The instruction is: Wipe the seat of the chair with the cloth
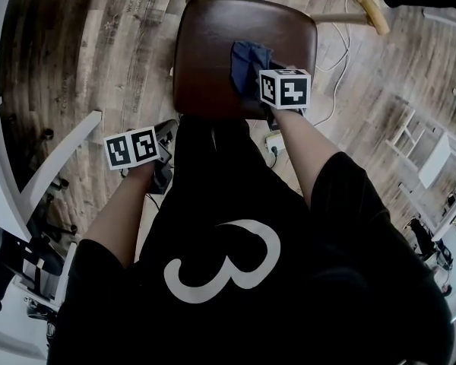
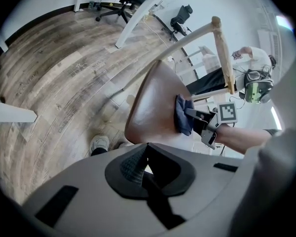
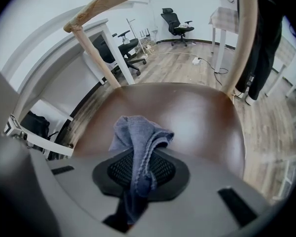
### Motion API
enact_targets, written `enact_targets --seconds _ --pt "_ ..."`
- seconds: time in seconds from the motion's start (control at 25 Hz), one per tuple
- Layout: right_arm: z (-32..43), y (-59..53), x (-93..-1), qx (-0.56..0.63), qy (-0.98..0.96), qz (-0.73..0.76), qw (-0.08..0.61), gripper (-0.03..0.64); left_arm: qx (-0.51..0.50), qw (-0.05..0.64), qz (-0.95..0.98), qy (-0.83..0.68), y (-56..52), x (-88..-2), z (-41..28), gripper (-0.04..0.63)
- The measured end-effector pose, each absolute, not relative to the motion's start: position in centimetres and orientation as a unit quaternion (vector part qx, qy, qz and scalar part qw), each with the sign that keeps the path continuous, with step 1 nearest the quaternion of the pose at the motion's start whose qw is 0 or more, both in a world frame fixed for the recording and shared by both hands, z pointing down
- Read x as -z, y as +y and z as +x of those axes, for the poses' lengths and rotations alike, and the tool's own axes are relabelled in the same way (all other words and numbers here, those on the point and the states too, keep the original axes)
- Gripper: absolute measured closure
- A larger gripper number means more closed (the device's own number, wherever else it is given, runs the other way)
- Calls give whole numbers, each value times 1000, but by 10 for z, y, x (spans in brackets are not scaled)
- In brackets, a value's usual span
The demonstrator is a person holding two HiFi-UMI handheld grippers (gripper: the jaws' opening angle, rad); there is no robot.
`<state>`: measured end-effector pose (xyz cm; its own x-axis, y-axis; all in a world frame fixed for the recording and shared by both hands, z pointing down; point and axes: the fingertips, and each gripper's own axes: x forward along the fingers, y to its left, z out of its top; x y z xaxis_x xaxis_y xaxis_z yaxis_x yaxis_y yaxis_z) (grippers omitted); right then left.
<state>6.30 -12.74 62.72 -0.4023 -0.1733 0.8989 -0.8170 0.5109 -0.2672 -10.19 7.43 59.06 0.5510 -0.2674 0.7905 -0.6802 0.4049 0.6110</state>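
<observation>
The chair's brown seat lies in front of me, also shown in the left gripper view and the right gripper view. My right gripper is over the seat's near right part, shut on a crumpled blue cloth. The cloth bunches out between its jaws and rests on the seat. From the side, the cloth hangs in front of the right gripper. My left gripper is held off the seat's near left corner, over the floor. Its jaws are together with nothing between them.
The chair's light wooden back rail curves round the far side. A power strip with a white cable lies on the wood floor right of the chair. A white desk leg stands left. Office chairs stand farther off.
</observation>
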Motion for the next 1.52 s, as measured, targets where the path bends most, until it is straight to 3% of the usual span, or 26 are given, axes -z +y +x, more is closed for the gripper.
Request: enact_targets --seconds 0.96,1.36,1.52 --pt "234 -167 -631 -340 -708 398 474 561 -175 698 540 -436 50 -591 -34 583" --pt "244 -166 -626 -341 -713 400 464 561 -164 696 537 -448 57 -588 -19 583" --pt "235 -166 -606 -357 -724 414 421 561 -160 699 535 -446 69 -587 -18 583"
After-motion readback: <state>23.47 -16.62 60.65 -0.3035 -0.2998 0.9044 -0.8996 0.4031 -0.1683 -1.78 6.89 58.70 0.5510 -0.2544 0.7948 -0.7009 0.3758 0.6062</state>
